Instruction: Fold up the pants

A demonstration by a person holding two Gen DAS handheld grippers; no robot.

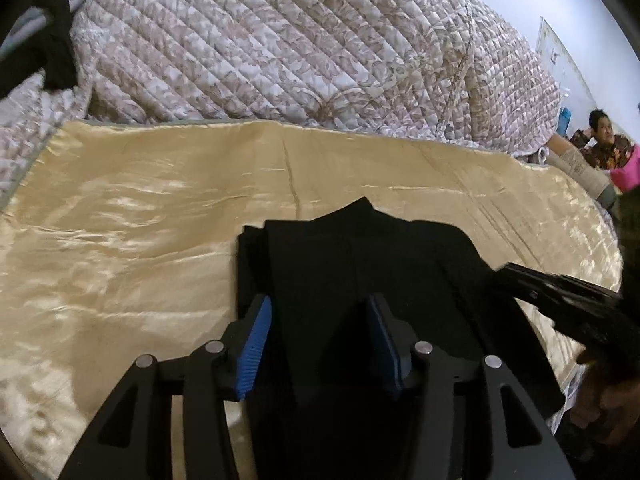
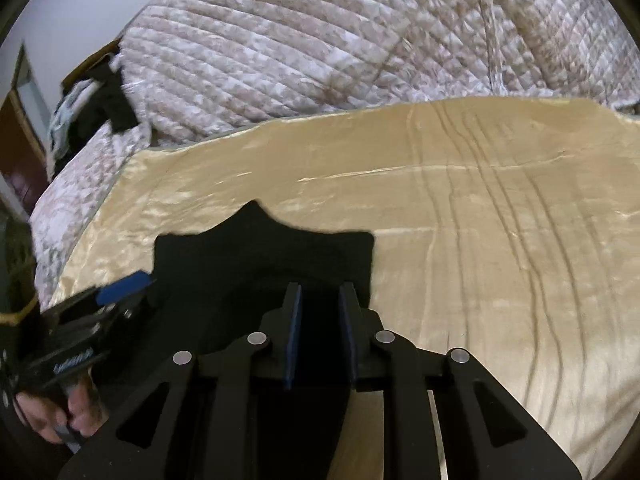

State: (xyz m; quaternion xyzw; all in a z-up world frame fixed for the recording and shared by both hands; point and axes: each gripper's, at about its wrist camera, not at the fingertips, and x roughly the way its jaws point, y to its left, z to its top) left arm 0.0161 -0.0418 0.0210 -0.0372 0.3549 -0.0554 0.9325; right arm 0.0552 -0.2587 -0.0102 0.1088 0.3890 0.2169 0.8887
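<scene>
A quilted floral bedspread [image 1: 280, 40] is lying heaped behind a shiny cream cloth [image 1: 120, 220] on which the folded black pants [image 1: 360, 264] are resting, while the left gripper [image 1: 320, 340] is standing wide open over them and the right gripper [image 2: 320, 320] is standing narrowly parted, holding nothing I can make out.

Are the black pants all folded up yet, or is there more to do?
Mostly done, it looks like. The black pants already lie as a compact bundle on the gold sheet. The left gripper hovers open above them; the right gripper has a narrow gap, nothing visibly pinched. What's left may be just a final fold or tidying, though dark fabric hides the layers.
</scene>
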